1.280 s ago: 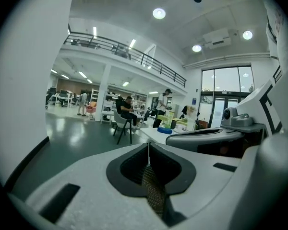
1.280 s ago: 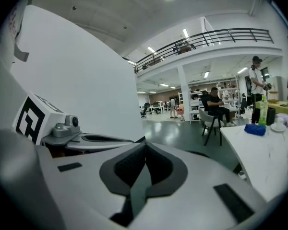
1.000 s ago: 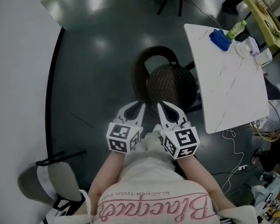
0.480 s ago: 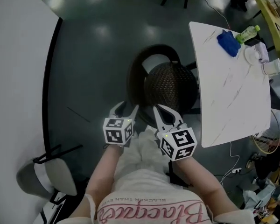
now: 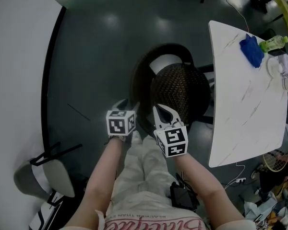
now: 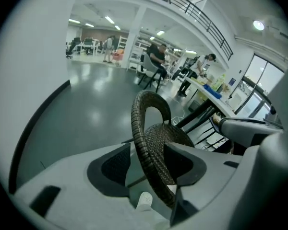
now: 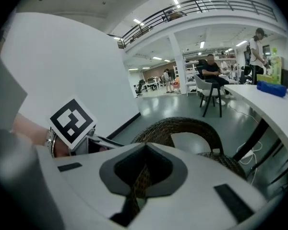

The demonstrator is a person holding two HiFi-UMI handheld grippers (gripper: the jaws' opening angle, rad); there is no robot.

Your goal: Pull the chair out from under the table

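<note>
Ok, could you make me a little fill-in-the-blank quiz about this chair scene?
The woven chair sits beside a ___ table.
Its rim stands between the jaws of the left tool, which are ___.
On the table, a green bottle sits near a ___ cloth.
Missing words: white; open; blue.

The woven chair back (image 6: 149, 143) runs between the left fingers (image 6: 108, 166), with gaps on both sides. Ahead and left of the fingers lies open floor (image 5: 96, 56). Right of them, the desk (image 5: 240, 104) edge stands close beside the chair seat (image 5: 180, 92). Behind them, the person's legs (image 5: 144, 162) crowd in.
</note>
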